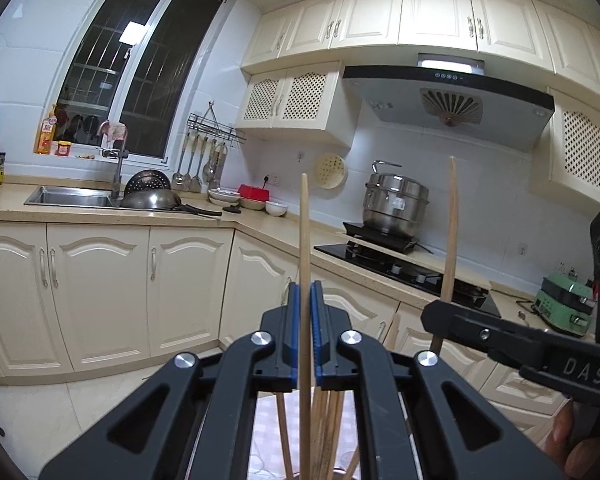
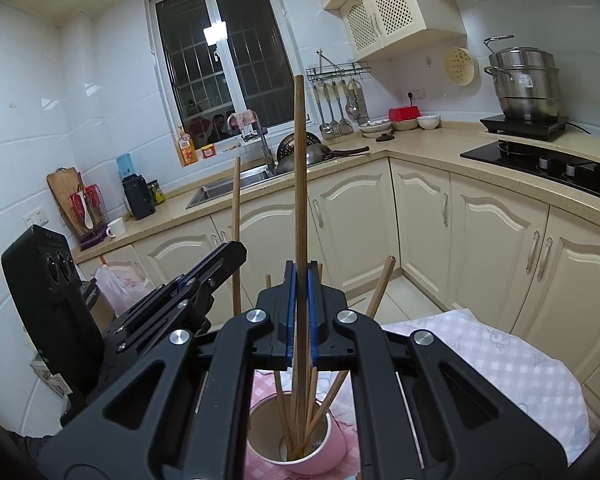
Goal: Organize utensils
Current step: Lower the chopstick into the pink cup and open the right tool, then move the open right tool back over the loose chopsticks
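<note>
Below, each hand-held gripper (image 1: 305,292) (image 2: 301,276) clamps one upright chopstick (image 1: 304,240) (image 2: 300,168), pink cup (image 2: 300,436) partly hidden.

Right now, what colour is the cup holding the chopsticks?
Pink outside, with a pale inside; the cup shows best in the right wrist view.

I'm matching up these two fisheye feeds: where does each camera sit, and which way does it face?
Left wrist: rides the left claw, shut on a pale wooden chopstick, facing the black stove; right claw at right.
Right wrist: rides the right claw, over a pink cup, facing the steel sink.
Shared: sink, chopsticks.
</note>
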A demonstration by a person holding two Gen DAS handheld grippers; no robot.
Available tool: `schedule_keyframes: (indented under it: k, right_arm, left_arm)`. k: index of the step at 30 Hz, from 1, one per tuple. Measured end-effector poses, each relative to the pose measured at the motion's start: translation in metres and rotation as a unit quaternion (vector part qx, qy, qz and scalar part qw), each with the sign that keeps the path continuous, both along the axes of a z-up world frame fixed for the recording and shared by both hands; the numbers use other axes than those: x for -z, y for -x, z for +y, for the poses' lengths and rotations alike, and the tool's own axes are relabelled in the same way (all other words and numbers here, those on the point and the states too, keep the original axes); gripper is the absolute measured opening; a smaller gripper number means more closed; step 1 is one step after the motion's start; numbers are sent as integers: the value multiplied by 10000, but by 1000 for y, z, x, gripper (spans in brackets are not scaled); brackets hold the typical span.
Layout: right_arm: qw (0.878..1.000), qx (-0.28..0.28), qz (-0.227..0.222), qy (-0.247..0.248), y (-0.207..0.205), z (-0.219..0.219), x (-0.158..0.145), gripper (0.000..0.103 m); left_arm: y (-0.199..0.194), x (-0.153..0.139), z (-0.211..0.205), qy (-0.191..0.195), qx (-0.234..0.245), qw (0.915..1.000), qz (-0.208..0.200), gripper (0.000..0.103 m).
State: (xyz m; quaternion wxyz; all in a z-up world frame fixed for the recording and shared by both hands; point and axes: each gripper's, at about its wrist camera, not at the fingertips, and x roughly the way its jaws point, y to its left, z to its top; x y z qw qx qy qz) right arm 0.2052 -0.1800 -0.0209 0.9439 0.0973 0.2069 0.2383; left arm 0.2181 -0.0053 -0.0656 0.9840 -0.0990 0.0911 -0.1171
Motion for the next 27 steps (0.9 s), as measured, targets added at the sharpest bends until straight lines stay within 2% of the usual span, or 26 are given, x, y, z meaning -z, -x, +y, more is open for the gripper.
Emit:
schedule_keyframes:
  k: [9,11,12,13,16,19,22,27]
  right_arm:
    - [9996,-19,217,152,-6,5,18,6]
    - [9993,-25,332,194,-6,5,23,7]
    - [9990,-22,389,204,-7,4,25,7]
    - [9988,-2,441,205,-6,2,27,13]
    - [9990,200,393,37,1,-11,29,89]
    - [9984,363,391,-177,7,-27,27,89]
    - [9974,537,379,-298,13,-43,23,96]
    - [9961,660,416,-412,23,-64,20,97]
  left_arm:
    - [-1,25,1,-115,-54,9999,110,5]
    - [2,27,1,-184,-43,9997,133,9]
    - [4,27,1,-207,-26,9997,150,21]
    - [8,27,3,-211,-29,9997,136,39]
    - [21,22,11,-189,-53,9998,51,68]
    - [35,13,17,-191,-25,9998,-5,86]
    - [47,4,21,-256,0,9997,-14,93]
    - [61,-7,25,-311,8,9995,86,95]
